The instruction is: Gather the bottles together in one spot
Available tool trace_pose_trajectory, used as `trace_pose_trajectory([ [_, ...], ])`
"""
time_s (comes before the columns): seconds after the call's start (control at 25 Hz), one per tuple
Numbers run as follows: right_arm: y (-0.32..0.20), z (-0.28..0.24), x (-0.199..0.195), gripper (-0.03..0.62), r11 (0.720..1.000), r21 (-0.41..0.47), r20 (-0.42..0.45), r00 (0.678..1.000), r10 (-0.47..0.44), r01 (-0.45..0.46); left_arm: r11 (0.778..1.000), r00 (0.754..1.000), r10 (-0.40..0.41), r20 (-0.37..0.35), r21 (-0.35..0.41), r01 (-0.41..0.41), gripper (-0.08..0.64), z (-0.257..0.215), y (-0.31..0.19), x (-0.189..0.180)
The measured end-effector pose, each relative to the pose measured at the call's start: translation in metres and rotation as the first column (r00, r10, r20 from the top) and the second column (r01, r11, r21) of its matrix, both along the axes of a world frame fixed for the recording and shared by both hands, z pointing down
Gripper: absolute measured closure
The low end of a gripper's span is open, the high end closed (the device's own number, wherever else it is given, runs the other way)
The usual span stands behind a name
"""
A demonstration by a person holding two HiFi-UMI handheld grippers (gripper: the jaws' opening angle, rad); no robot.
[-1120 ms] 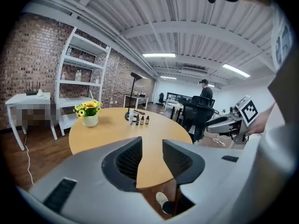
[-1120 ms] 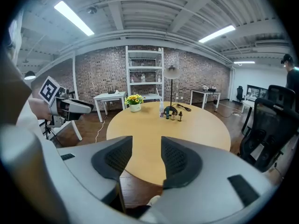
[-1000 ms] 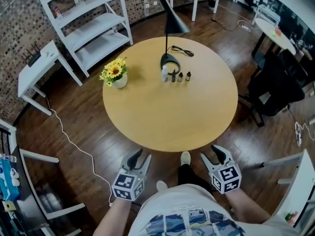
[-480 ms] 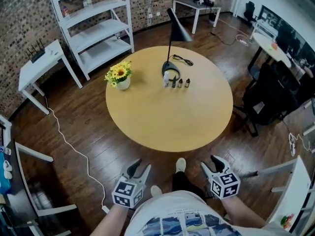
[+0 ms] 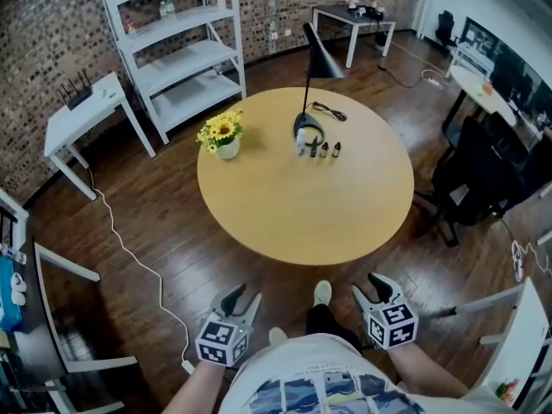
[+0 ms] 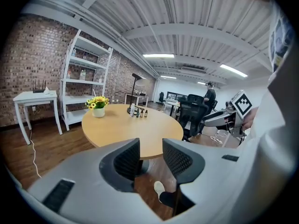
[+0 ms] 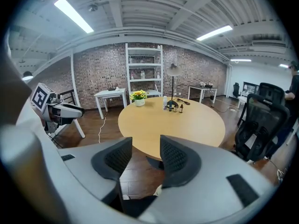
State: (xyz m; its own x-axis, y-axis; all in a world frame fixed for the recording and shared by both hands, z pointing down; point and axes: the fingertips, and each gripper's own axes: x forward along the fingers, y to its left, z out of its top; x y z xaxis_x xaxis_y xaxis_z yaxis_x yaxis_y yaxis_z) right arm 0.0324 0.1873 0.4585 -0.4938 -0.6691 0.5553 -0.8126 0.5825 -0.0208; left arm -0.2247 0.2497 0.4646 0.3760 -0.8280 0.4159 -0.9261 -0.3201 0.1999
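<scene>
Bottles (image 5: 318,147), four in a row, stand on the far half of the round table (image 5: 285,222) just beside the base of the lamp (image 5: 308,128), well apart from the left gripper (image 5: 247,293) and right gripper (image 5: 366,285) held off its near edge, both empty with jaws parted, the right's having just been closing.

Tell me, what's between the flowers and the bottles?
Nothing. The head view shows only bare table between the flowers and the bottles.
</scene>
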Motion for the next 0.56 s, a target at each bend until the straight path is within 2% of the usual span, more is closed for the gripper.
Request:
trace_pose_trajectory([
  [0.56, 0.0086, 0.0076, 0.0033, 0.385, 1.000, -0.023, -0.018, 1.000, -0.015, 0.014, 1.000, 1.000, -0.023, -0.012, -0.012, 0.023, 0.428, 0.0061, 0.0043, -0.0007],
])
